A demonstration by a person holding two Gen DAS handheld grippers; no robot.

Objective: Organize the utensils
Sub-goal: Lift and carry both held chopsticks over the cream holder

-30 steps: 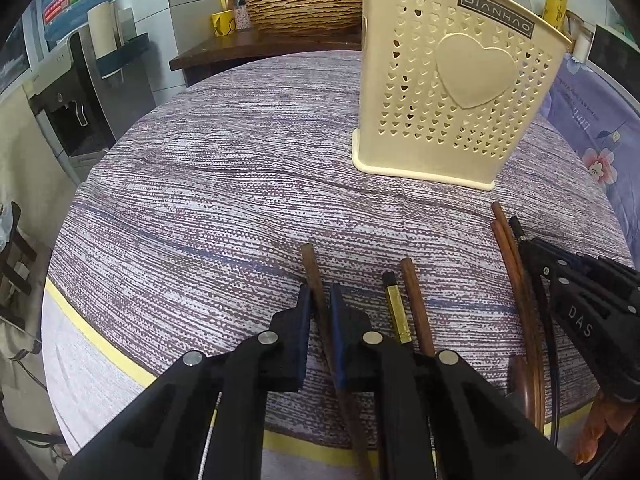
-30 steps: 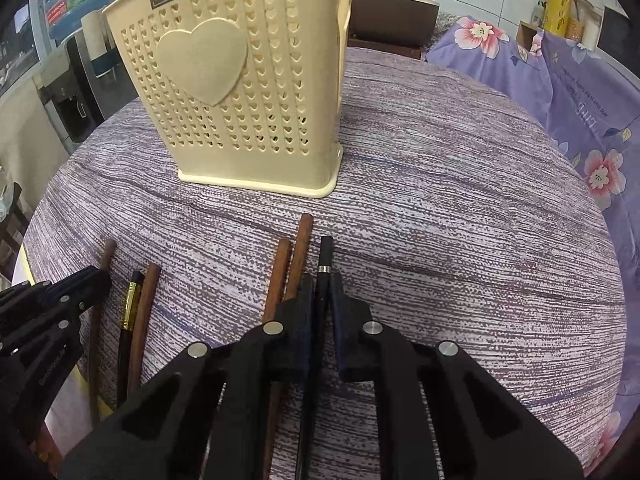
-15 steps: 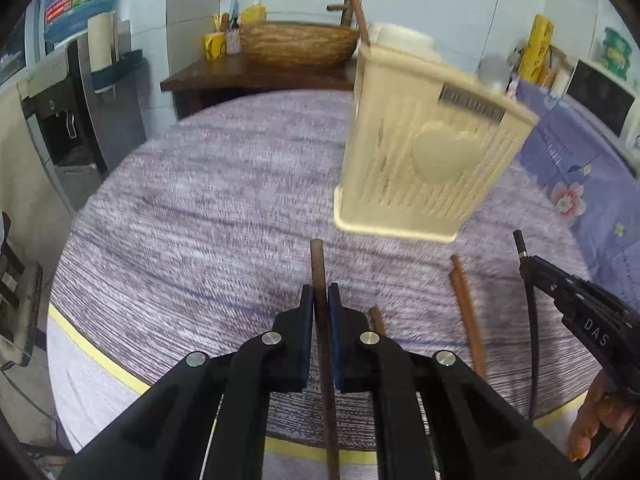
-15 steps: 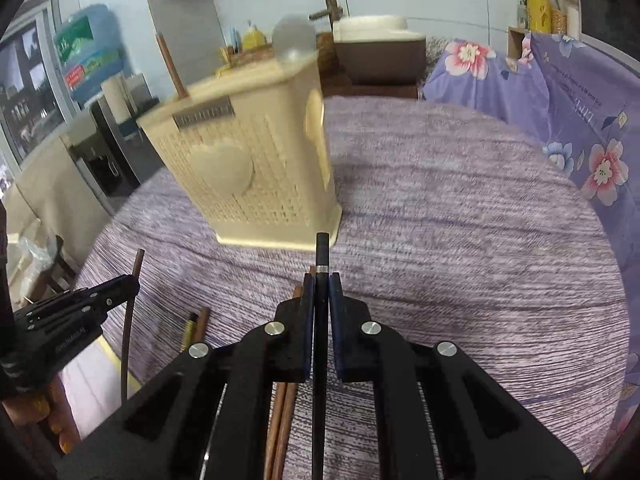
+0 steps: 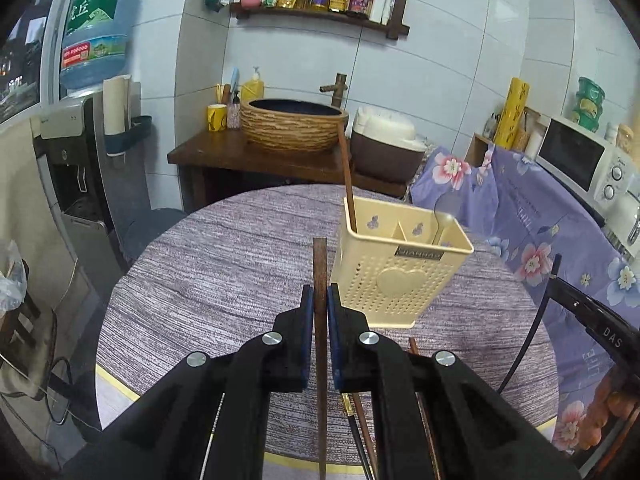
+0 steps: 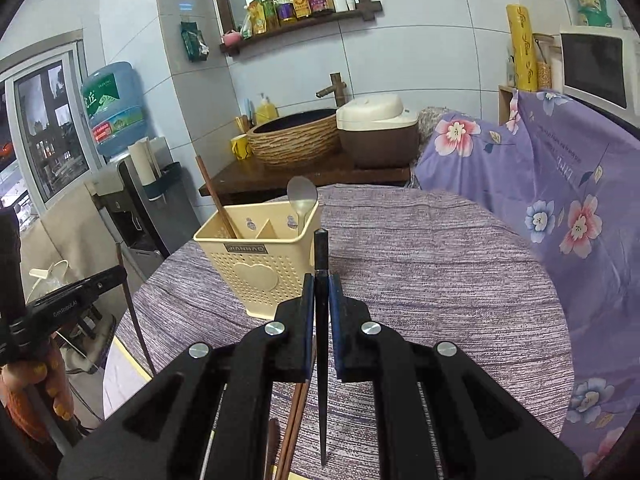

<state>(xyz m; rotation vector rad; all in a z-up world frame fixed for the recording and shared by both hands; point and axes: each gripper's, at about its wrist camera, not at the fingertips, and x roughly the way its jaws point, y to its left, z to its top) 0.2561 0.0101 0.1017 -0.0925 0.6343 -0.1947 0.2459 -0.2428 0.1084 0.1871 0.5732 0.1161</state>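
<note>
Both tongs are clamped on a chopstick apiece, raised clear of the surface [image 5: 224, 264]. The left tongs [image 5: 319, 300] grip a brown chopstick [image 5: 319, 264], centre frame in the left view; the right tongs [image 6: 320, 292] grip a black chopstick [image 6: 321, 256], centre frame in the right view. The caddy [image 5: 396, 276] stands right of centre in the left view, with one brown stick and a spoon [image 6: 301, 196] in it. More chopsticks [image 5: 362, 420] lie on the surface below. The carrying step looks in hand; next, each stick needs tipping upright over a compartment, then releasing.
</note>
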